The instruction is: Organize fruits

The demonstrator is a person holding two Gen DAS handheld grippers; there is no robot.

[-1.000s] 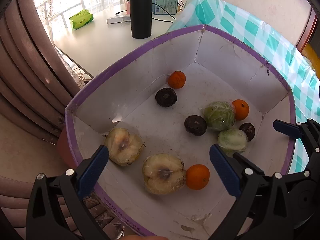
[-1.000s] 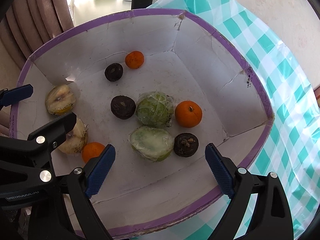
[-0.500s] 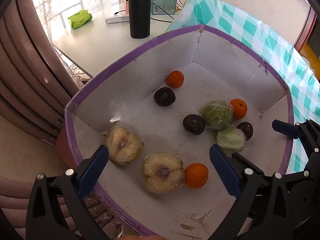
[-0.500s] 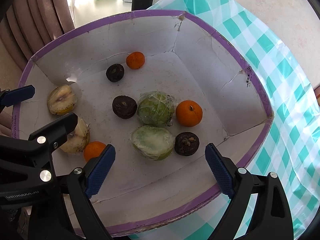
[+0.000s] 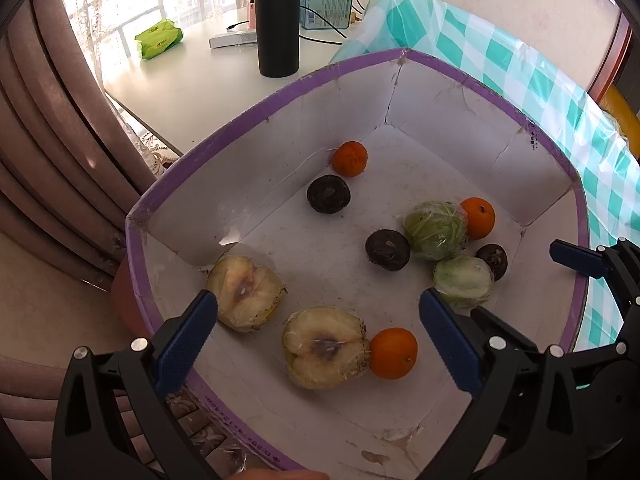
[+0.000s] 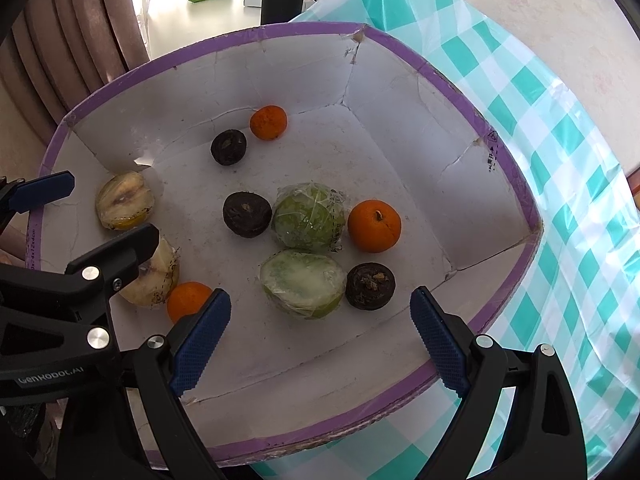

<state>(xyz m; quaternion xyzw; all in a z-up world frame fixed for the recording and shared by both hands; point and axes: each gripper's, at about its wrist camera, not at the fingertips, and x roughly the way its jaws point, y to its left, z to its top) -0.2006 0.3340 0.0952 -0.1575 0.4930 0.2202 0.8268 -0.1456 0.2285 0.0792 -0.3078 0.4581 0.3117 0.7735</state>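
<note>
Over the last second almost nothing has changed: both views have drifted only slightly, and every fruit sits where it sat a second ago. My left gripper (image 5: pixel 318 338) hovers over the near edge of the shallow white cardboard box with the purple rim (image 5: pixel 256 106), its blue-padded fingers spread wide and empty, bracketing the plastic-wrapped pale apple half (image 5: pixel 324 346) that touches a small orange mandarin (image 5: pixel 393 353). My right gripper (image 6: pixel 320 334) is likewise spread and holds nothing, framing the wrapped cut green fruit half (image 6: pixel 303 283) with a dark brown wrinkled round fruit (image 6: pixel 370 286) just beside it. All the fruit lies loose on the box floor and mixed by kind: a second wrapped apple half (image 5: pixel 244 292) near the left wall, a whole wrapped green fruit (image 6: pixel 308 216) touching a larger orange (image 6: pixel 374 225), a second dark fruit (image 6: pixel 247 214) on its other side, and a third dark fruit (image 6: pixel 228 147) beside a far mandarin (image 6: pixel 268 121) towards the back corner. With no fruit displaced, I judge the sorting no further along than a second ago; the kinds are scattered, not grouped.
</note>
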